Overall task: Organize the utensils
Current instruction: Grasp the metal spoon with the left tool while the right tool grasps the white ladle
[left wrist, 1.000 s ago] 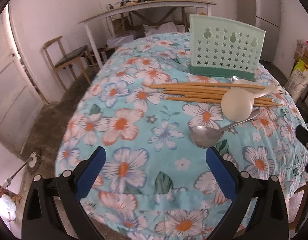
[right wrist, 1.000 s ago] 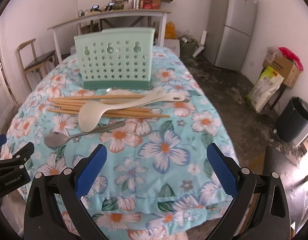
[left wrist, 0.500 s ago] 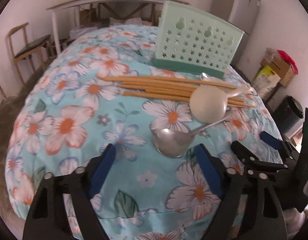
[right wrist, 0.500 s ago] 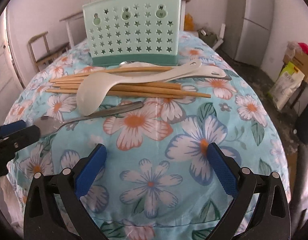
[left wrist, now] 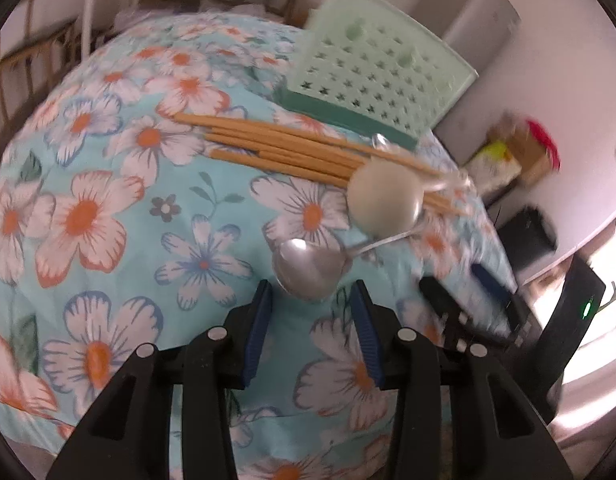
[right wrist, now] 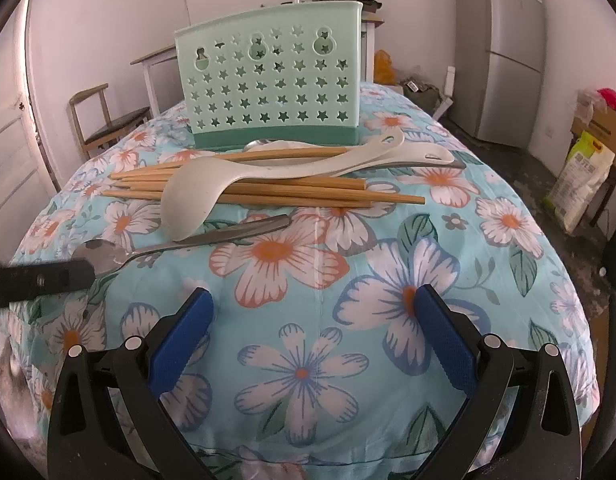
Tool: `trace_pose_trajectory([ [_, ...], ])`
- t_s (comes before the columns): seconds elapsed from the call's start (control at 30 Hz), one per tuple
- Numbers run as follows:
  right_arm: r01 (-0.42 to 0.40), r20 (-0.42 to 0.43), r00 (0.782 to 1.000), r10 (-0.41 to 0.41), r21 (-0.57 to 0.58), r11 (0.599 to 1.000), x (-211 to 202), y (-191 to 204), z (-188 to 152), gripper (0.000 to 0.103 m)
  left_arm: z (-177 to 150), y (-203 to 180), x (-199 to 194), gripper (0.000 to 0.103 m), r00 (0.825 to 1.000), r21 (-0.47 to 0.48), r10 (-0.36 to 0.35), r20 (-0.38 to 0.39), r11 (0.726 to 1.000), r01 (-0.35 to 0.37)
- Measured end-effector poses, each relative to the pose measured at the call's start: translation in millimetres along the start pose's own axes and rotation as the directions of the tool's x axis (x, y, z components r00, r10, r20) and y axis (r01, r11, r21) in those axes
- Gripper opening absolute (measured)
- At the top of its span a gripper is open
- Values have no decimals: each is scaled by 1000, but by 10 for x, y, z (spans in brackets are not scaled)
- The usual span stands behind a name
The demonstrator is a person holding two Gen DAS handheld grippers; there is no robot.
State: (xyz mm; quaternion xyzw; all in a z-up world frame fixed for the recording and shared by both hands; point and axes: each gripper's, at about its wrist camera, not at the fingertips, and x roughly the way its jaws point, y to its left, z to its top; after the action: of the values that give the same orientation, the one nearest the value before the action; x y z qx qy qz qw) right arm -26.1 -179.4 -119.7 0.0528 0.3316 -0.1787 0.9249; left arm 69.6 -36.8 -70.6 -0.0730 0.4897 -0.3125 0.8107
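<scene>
Left claw [left wrist: 310,294] closing around metal spoon [left wrist: 310,268] (bowl end).

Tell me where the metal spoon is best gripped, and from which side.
Probably the bowl of the metal spoon: it lies nearest the left hand-held gripper, whose jaws are closing just short of it, nothing between them. Come from the bowl end; the handle runs under the white ladle.

Left gripper [left wrist: 310,296] jaws closing just below the metal spoon [left wrist: 310,266]'s bowl; chopsticks [left wrist: 292,150] and holder [left wrist: 382,68] toward one o'clock.
</scene>
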Motion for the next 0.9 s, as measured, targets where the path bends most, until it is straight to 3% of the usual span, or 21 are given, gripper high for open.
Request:
trace_pose_trajectory([
  [0.13,-9,7,1000,9,-4,1000,-2,-1,-9,97,36,114,8,40,996,-125,-91,19,988,92],
  [0.23,-14,8,1000,14,-3,1000,-14,-4,-18,97,39,267,23,39,983,-236,-181,40,954,186],
  [0.33,-2,2,1000,2,-9,1000,-3,18,-9,97,8,379,59,38,970,-305,-227,81,921,241],
  [0.53,-6,-25,1000,6,-12,1000,11,16,29,97,10,304,74,16,988,-263,-130,81,953,147],
  [0.57,-17,-32,999,16,-11,1000,7,3,40,97,8,304,76,9,991,-255,-108,77,959,124],
  [0.63,-37,-46,998,36,-22,999,-5,-5,62,97,-6,344,74,8,991,-253,-106,75,960,122],
  [0.73,-89,-56,995,83,-134,987,-81,27,160,96,0,367,25,7,994,-225,-84,70,969,98],
  [0.83,-40,45,997,56,-300,953,-241,137,308,96,-18,399,-71,8,997,-187,-38,69,981,51],
  [0.9,24,113,993,28,-431,902,-286,269,401,96,-14,418,-132,8,998,-166,-13,66,986,23],
])
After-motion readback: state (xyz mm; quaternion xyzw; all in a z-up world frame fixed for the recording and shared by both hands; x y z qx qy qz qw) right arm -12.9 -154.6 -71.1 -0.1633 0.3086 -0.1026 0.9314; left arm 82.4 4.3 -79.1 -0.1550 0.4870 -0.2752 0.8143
